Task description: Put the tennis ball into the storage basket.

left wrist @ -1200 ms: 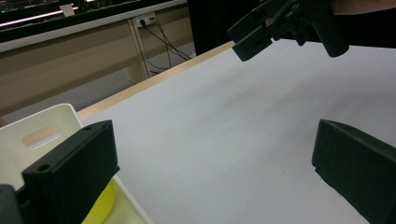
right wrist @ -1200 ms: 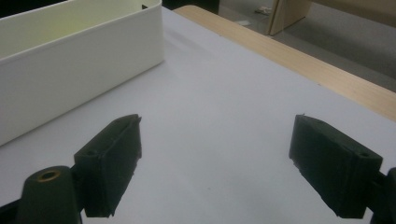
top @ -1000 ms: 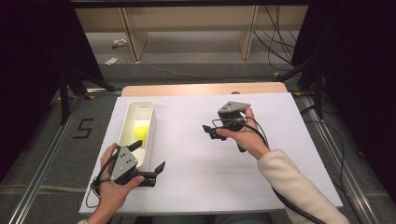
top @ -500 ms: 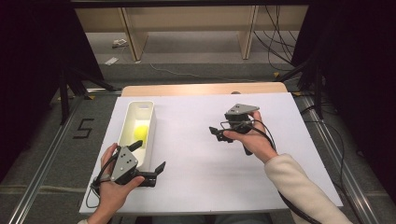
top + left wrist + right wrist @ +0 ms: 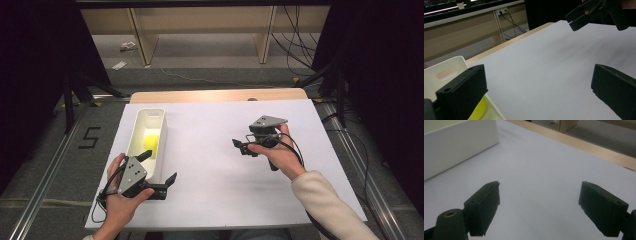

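Observation:
A white oblong bin stands at the left of the table with a yellow ball inside it. My left gripper is held low at the bin's near end, open, one jaw over the bin's near rim and the other over the sheet. In the left gripper view its jaws stand wide apart, with the ball and bin behind the left jaw. My right gripper is held above the table's middle right, pointing left toward the bin. It is open with nothing between its jaws; the bin wall lies ahead.
A white sheet covers the table, and a wooden strip shows along its far edge. Dark curtains stand on both sides. Cables and wooden legs lie on the floor beyond. The right gripper appears far off in the left gripper view.
The right hand has carried its gripper to the right and slightly toward the person. The left gripper has stayed in place.

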Available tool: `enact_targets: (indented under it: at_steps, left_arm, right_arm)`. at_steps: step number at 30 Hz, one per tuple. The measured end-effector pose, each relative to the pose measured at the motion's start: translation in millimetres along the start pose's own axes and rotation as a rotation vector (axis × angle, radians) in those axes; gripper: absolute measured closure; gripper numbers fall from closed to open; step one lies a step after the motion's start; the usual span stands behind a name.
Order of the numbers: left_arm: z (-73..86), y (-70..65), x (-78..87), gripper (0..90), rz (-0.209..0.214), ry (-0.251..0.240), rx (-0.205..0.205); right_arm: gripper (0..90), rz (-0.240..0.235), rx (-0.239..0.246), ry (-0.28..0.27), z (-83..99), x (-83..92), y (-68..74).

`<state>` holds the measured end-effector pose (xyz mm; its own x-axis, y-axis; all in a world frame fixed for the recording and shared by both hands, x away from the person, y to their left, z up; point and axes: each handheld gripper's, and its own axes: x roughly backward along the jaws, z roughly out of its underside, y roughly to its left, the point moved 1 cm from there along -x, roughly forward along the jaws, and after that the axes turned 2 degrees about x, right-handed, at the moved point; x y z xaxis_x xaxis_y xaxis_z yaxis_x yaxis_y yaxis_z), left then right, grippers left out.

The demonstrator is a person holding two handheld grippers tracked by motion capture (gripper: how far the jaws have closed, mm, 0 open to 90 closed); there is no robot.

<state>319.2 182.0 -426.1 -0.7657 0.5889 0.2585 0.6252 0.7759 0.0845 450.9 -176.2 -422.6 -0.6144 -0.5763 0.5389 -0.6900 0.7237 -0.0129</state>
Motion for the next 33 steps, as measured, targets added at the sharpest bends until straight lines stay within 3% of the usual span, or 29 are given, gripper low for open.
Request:
enact_targets:
  at_steps: [33]
  left_arm:
    - [0.6, 0.4, -0.5, 0.0, -0.003, 0.005, 0.000]
  right_arm:
    - [17.7, 0.034, -0.021, -0.003, 26.2, 38.1, -12.7]
